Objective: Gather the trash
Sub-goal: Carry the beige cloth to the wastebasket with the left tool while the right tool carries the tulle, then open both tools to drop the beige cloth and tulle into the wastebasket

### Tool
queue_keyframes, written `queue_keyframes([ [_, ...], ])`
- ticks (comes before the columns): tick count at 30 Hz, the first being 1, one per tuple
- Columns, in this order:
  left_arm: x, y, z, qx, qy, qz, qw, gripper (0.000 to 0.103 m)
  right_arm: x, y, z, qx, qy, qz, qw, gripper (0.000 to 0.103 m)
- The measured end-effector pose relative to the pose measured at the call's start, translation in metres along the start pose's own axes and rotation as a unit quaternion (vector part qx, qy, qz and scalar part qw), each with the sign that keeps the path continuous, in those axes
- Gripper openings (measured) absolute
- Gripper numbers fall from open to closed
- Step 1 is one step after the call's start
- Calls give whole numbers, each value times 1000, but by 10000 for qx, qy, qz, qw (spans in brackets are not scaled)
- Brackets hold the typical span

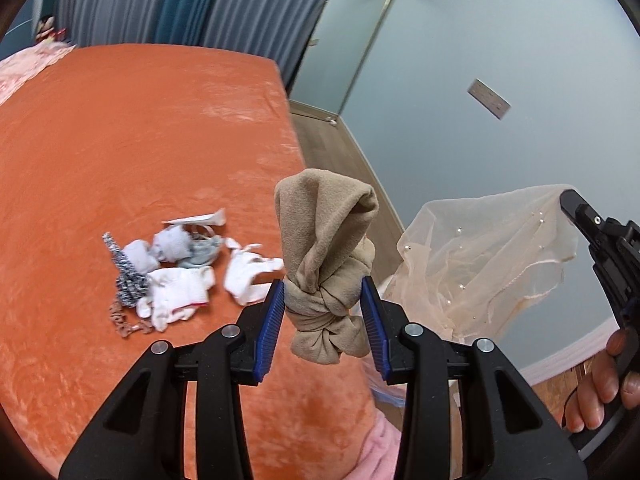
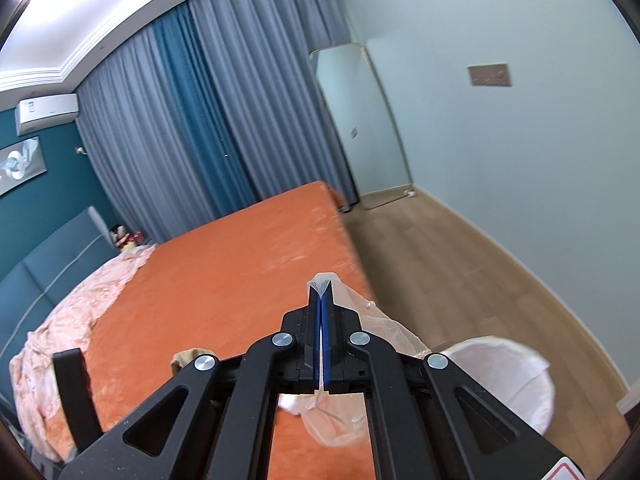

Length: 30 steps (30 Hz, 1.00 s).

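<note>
My left gripper [image 1: 323, 292] is shut on a knotted beige stocking [image 1: 326, 256] and holds it above the right edge of the orange bed [image 1: 140, 140]. A pile of trash [image 1: 176, 264], white socks, gloves, a speckled sock and scraps, lies on the bed to the left. My right gripper [image 2: 321, 294] is shut on the rim of a sheer beige mesh bag [image 2: 384, 324]. In the left wrist view that bag [image 1: 492, 256] hangs open just right of the stocking, held by the right gripper [image 1: 572, 204].
A pink quilt [image 2: 72, 320] lies at the head of the bed. A white basket [image 2: 516, 380] stands on the wooden floor [image 2: 440, 264] beside the bed. Grey and blue curtains [image 2: 208, 120] and a pale wall [image 2: 520, 160] stand beyond.
</note>
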State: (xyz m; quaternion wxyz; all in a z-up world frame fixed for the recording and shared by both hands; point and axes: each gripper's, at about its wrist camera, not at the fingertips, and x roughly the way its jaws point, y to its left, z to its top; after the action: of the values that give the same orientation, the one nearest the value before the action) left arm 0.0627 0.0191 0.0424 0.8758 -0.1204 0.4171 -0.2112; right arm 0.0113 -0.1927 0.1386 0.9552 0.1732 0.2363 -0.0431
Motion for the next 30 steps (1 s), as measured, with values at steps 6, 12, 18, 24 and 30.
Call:
queue_keyframes([
  [6,16,-59,-9,518,237,-296,9979,37,-15,-41,2,103,-44,-364,9993,0],
  [12,43,-108,-23,831,590,-703,9923,37,-16,-76,-9,294,82,-610,9977,0],
  [18,71,-138,-34,1071,860,-903,9864,37,-11,-107,-18,422,245,-747,9960,0],
  [24,95,-159,-40,1155,1067,-957,9829,39,-3,-124,-24,435,412,-821,9948,1],
  [30,101,-169,-39,1088,1027,-859,9850,66,-3,-133,-28,574,489,-1022,9919,15],
])
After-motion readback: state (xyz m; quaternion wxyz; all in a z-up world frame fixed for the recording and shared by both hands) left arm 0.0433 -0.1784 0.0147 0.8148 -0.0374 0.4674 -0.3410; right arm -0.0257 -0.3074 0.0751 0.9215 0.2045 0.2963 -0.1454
